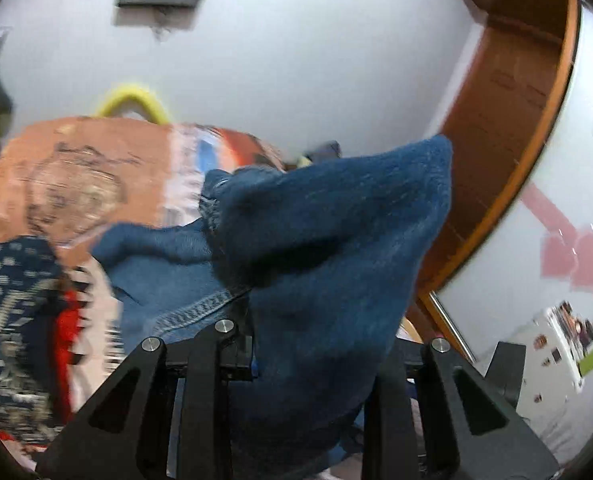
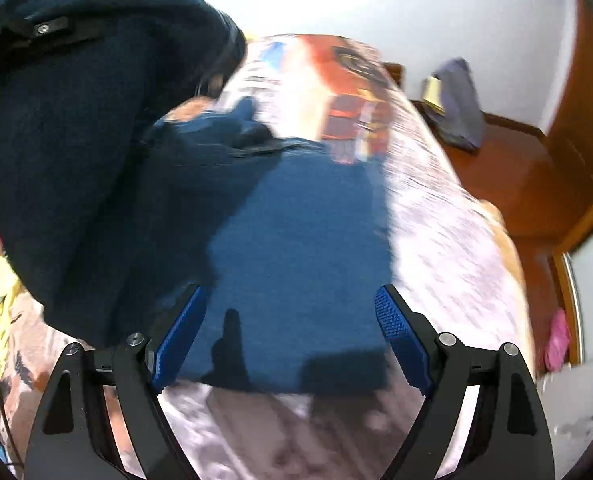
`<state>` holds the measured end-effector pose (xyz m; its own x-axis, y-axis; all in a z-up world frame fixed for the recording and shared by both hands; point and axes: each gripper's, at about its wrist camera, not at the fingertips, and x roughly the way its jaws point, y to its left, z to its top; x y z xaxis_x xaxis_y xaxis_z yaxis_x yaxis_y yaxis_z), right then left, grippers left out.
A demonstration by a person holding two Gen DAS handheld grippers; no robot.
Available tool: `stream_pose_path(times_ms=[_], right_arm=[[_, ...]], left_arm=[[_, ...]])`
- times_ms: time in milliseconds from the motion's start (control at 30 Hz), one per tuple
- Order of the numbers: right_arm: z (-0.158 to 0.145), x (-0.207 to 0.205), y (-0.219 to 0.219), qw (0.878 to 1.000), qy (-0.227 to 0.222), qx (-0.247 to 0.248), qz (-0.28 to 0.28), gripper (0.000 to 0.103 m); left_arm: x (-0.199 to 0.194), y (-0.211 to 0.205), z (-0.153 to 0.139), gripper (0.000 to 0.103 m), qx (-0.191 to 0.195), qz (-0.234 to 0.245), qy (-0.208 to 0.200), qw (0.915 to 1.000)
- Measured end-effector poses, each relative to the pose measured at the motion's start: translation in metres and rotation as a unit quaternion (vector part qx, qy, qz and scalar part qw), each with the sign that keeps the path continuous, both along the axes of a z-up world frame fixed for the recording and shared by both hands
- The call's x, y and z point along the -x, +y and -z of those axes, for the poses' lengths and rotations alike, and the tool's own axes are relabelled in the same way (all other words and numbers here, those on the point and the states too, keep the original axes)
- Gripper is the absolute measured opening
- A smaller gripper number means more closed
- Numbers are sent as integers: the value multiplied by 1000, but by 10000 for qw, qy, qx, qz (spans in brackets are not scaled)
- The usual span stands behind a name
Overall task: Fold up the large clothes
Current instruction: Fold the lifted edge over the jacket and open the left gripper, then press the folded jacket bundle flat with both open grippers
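Observation:
A large blue denim garment hangs bunched over my left gripper. The gripper is shut on a fold of it, and the cloth hides the fingertips. In the right wrist view the lifted part of the garment hangs dark at the upper left. The rest of it lies flat on the bed. My right gripper hovers over that flat part near its near edge. Its blue pads stand wide apart with nothing between them.
The bed has a patterned orange and pale cover. Other clothes, navy patterned and red, lie heaped at the left. A wooden door frame stands to the right. On the wooden floor sits a grey bag.

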<state>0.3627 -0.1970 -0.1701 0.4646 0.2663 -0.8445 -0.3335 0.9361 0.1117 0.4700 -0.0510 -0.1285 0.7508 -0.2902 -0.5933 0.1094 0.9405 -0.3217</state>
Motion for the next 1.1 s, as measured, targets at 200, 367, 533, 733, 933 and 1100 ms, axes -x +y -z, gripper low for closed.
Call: stream_pose_path(times_ms=[200, 367, 533, 733, 933, 1100], right_arm=[[-1, 7, -43, 9992, 9, 81, 393, 85], [3, 6, -66, 9977, 124, -14, 671, 85], [6, 12, -79, 9967, 164, 29, 794, 85], [2, 22, -92, 9963, 128, 40, 845, 85], [-16, 36, -96, 9967, -89, 79, 803, 85], [-23, 41, -92, 9971, -144, 50, 748, 85]], left_arm=[[-1, -62, 46, 24, -374, 785, 521, 9949], [5, -87, 83, 24, -583, 1159, 996, 9865], [9, -93, 96, 25, -742, 1473, 1237, 9785], [19, -97, 95, 45, -770, 1672, 1400, 9729], [47, -95, 88, 57, -745, 1866, 1369, 9700], [90, -87, 74, 59, -1100, 1947, 1131, 9681]])
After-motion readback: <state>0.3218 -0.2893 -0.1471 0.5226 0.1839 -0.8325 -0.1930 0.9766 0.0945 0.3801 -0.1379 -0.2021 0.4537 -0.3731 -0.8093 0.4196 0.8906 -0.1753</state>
